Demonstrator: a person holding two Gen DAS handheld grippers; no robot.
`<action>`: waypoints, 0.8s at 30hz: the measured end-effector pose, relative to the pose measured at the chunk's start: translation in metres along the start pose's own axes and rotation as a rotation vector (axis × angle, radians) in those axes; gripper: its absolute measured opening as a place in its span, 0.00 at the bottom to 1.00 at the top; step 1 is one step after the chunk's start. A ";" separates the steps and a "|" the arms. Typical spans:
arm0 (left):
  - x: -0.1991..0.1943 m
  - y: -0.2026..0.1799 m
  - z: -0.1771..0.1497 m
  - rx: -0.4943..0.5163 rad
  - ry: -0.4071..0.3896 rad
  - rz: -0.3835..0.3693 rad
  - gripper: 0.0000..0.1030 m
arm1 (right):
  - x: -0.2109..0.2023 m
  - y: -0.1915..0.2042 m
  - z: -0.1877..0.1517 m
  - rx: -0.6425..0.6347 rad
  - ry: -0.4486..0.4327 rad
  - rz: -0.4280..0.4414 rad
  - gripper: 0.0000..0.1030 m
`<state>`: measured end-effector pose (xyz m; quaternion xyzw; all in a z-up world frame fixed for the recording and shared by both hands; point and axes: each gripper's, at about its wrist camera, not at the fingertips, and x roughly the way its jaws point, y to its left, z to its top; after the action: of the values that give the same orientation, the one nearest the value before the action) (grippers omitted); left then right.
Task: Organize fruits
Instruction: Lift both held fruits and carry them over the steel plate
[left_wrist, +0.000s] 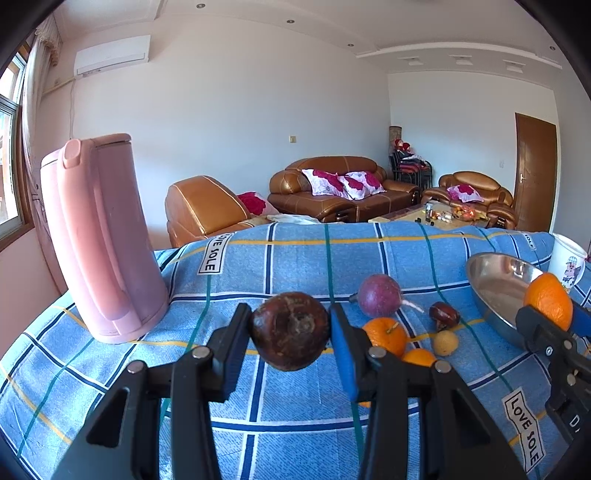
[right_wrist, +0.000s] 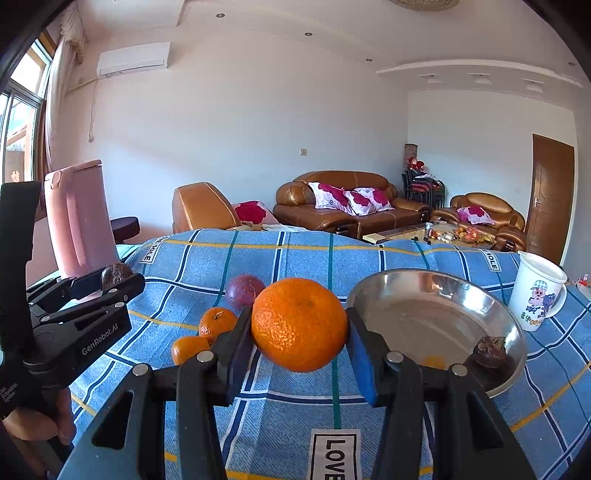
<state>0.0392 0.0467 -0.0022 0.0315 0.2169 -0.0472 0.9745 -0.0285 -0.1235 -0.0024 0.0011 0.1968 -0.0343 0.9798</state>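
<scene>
1. The cloth over the bench is woven fabric, matt, with a fine ribbed texture.
2. The bowl is polished metal, glossy, and it reflects light.
3. The jug is pink plastic, smooth, with a dull sheen.
4. The mug looks like white plastic or ceramic; I cannot tell which.
5. The orange has pitted, slightly shiny skin.
6. The brown fruit has a rough, matt, scuffed skin.
7. The purple fruit is smooth with a low gloss.
8. The left hand-held gripper is matt black plastic with blue pads and bright metal rivets.
</scene>
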 end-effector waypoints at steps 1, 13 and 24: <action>-0.001 -0.001 -0.001 -0.002 0.000 -0.001 0.43 | 0.000 -0.002 0.000 0.002 0.002 -0.004 0.49; -0.017 -0.031 -0.007 -0.006 -0.002 -0.031 0.43 | -0.003 -0.024 -0.003 0.026 0.028 -0.042 0.49; -0.021 -0.067 -0.007 0.005 0.008 -0.084 0.43 | -0.004 -0.059 -0.002 0.020 0.029 -0.126 0.49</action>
<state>0.0104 -0.0181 -0.0020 0.0249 0.2219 -0.0885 0.9707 -0.0370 -0.1826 -0.0025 -0.0010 0.2103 -0.0980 0.9727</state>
